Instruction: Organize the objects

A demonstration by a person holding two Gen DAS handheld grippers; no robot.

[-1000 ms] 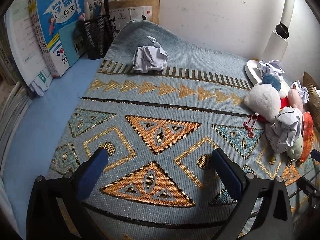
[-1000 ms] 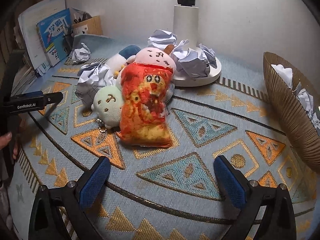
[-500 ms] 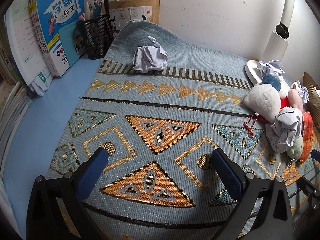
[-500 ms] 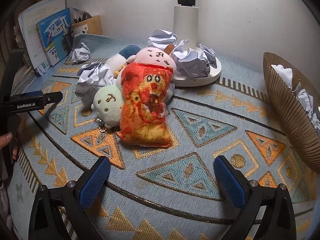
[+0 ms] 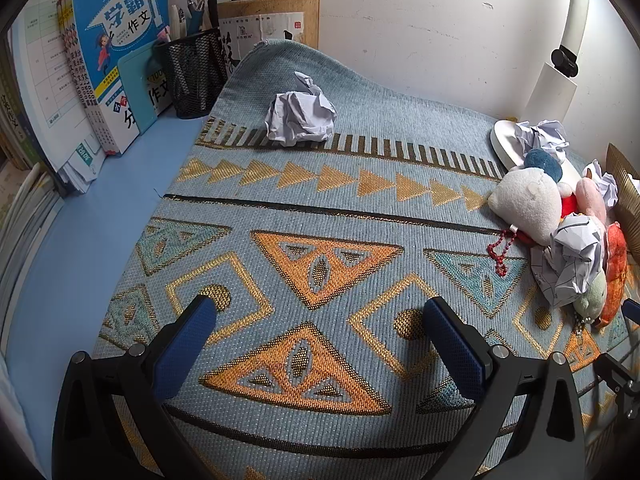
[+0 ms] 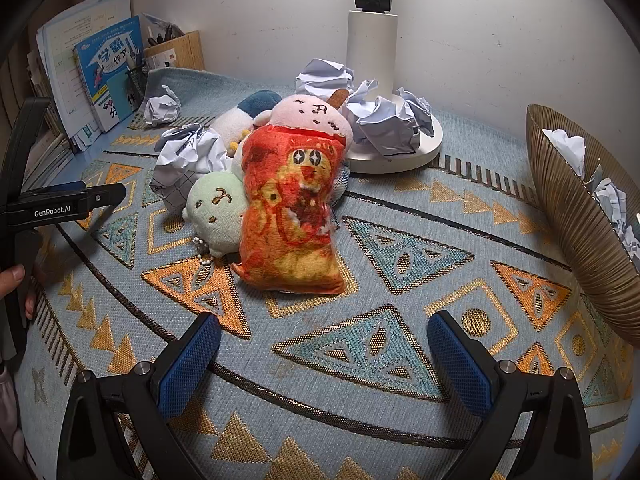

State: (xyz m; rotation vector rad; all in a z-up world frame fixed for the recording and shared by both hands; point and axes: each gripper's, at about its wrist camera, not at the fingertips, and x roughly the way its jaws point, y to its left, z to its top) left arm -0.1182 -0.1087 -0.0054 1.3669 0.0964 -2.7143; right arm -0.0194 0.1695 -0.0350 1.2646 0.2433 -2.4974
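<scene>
Nothing has shifted since the earlier frames: both grippers hover over the patterned mat [image 5: 320, 216] exactly where they were. Each is spread wide with nothing between its blue pads, the left gripper [image 5: 318, 322] above an orange triangle and the right gripper [image 6: 324, 340] just short of the toy pile.

That pile sits mid-mat: an orange plush [image 6: 294, 216] lies at the front, a pale green plush [image 6: 216, 218] touching its left side, a pink plush [image 6: 310, 114] behind it, and a white plush [image 5: 526, 204] with a red bead chain [image 5: 500, 250] on the far side. One crumpled paper ball [image 6: 186, 154] leans against the green one. A lone paper ball [image 5: 300, 116] rests near the mat's back edge, well apart from the rest. More paper wads [image 6: 384, 118] lie on the white lamp base [image 6: 400, 160].

At the right, a ribbed brown basket [image 6: 576, 216] already holds several crumpled papers [image 6: 568, 148]. By the wall, a black mesh cup [image 5: 196, 76] holds pens, beside a wooden box [image 5: 276, 20] and upright books [image 5: 116, 52].
</scene>
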